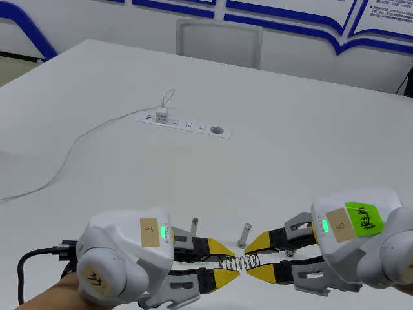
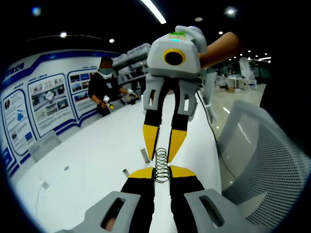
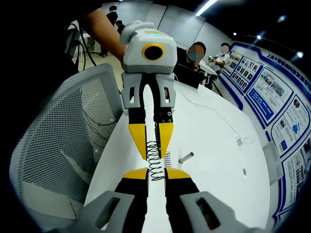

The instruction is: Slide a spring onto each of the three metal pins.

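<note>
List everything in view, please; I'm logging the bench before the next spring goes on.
Table: one, white, under everything.
Spring: one, silver, held end to end between both claws.
Spare spring: one, silver, on the table beside the held one.
Pins: two seen, silver, on the table just beyond the claws.
Power strip: one, white, mid-table, with a white plug and cable.
Chair: one, grey, at the far edge.
Mesh chair: one, pale, at the near edge.
Person: one, dark top, at a far bench.
Left claw: one, yellow tips, closed on the spring.
Right claw: one, yellow tips, closed on the spring's other end.
</note>
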Demonstrator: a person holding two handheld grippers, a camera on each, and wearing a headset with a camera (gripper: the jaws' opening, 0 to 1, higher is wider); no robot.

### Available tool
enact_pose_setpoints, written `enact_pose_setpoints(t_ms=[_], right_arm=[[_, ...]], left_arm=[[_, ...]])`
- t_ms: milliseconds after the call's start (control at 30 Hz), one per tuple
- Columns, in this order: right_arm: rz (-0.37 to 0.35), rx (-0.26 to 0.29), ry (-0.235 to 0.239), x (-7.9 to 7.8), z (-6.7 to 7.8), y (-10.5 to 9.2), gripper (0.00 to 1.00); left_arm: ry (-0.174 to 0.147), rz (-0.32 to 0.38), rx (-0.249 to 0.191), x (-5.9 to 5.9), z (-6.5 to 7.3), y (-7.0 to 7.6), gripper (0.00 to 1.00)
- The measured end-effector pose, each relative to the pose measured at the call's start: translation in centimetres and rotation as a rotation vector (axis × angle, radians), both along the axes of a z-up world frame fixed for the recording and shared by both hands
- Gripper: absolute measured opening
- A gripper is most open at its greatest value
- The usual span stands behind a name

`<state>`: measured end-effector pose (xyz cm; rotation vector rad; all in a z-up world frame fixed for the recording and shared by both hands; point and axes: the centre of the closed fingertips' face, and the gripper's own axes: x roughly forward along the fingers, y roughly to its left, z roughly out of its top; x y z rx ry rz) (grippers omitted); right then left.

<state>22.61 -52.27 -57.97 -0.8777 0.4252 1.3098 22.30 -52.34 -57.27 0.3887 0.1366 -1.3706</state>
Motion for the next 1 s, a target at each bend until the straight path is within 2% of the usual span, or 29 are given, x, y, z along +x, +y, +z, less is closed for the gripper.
enact_pose_setpoints(t_ms=[100,200,367,533,600,733,867,933,967,1000], right_arm=[[-0.023,-0.018,0.004,0.4,-0.4,-0.3,0.2],[-0.013,-0.018,0.022,0.2,-0.6,-0.4,0.13],[-0.015,-0.01,0.044,0.2,-0.5,-0.4,0.12],[-0.017,0.011,0.07,-0.2,0.0,-0.1,0.11],[-0.023,0.027,0.08,-0.3,0.3,0.0,0.11],[-0.043,0.104,0.119,-0.4,1.6,0.5,0.11],[-0.043,0.112,0.126,-0.6,1.7,0.7,0.11],[-0.041,0.134,0.141,-0.8,1.9,1.0,0.11],[-0.04,0.151,0.151,-1.0,2.1,1.2,0.11],[-0.034,0.209,0.176,-1.3,2.8,1.8,0.11]], left_arm=[[0.001,-0.004,-0.006,0.0,0.2,-0.1,0.09],[-0.006,-0.004,-0.001,0.0,0.2,-0.1,0.09],[-0.008,-0.008,0.0,-0.1,0.2,-0.1,0.1],[-0.029,-0.017,0.031,-0.2,-0.3,0.0,0.09],[-0.02,-0.009,0.026,-0.1,-0.3,0.1,0.09],[-0.003,0.007,0.004,0.0,0.0,0.1,0.1],[-0.005,0.01,0.003,0.0,0.1,0.1,0.1],[-0.007,0.011,0.01,-0.1,0.0,0.2,0.1],[-0.006,0.011,0.012,-0.1,-0.1,0.2,0.1],[-0.005,0.005,0.013,-0.2,-0.2,0.1,0.1]])
